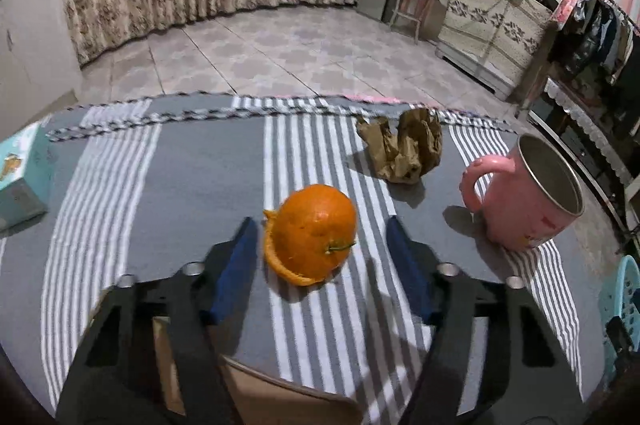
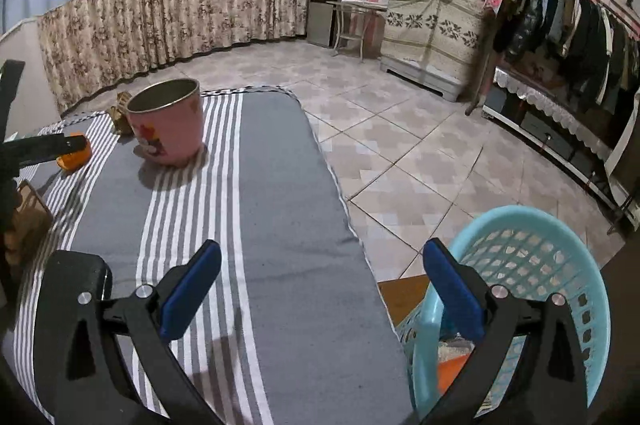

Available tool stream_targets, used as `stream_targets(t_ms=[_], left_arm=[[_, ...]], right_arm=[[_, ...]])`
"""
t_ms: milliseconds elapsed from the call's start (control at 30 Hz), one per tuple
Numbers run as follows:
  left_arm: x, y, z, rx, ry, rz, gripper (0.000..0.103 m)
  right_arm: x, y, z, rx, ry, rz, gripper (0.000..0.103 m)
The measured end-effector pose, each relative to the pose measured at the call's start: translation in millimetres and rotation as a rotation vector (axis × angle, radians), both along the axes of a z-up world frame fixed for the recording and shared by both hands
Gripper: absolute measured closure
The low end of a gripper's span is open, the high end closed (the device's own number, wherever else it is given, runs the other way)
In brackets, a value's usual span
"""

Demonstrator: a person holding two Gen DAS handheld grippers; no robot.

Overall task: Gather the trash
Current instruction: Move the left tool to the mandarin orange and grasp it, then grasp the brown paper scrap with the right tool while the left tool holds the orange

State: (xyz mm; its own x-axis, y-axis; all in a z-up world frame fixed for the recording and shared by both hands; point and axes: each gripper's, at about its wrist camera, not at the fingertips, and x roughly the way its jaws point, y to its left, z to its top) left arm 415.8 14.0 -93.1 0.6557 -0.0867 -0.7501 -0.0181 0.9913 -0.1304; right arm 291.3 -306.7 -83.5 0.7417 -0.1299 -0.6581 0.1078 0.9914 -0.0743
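Note:
An orange peel dome (image 1: pixel 314 231) lies on the striped tablecloth between the open jaws of my left gripper (image 1: pixel 320 229), which straddles it without touching. A crumpled brown paper (image 1: pixel 404 147) lies farther back on the cloth. The peel (image 2: pixel 74 157) also shows at the left in the right wrist view, partly behind the left gripper. My right gripper (image 2: pixel 320 261) is open and empty above the table's right edge, beside a turquoise plastic basket (image 2: pixel 560 265) on the floor side. An orange scrap (image 2: pixel 454 371) lies inside the basket.
A pink metal mug (image 1: pixel 528 197) stands at the right of the peel and also shows in the right wrist view (image 2: pixel 168 121). A teal box (image 1: pixel 20 177) sits at the table's left edge. The table's far edge drops to a tiled floor (image 2: pixel 420 153).

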Motion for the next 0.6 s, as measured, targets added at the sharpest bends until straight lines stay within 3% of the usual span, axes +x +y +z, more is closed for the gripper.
stream_targets(t_ms=[200, 433, 600], left_arm=[[-4.0, 5.0, 2.1, -0.018, -0.001, -0.012, 0.064], [-51.5, 34.3, 37.7, 0.065, -0.089, 0.001, 0.064], [-92.0, 89.9, 47.5, 0.125, -0.143, 0.086, 0.064]], right_arm=[[0.9, 15.4, 12.9, -0.006, -0.015, 0.037, 0.004], [3.2, 61.1, 33.8, -0.013, -0.053, 0.138, 0.004], [15.1, 107.1, 45.1, -0.015, -0.071, 0.222, 0.005]])
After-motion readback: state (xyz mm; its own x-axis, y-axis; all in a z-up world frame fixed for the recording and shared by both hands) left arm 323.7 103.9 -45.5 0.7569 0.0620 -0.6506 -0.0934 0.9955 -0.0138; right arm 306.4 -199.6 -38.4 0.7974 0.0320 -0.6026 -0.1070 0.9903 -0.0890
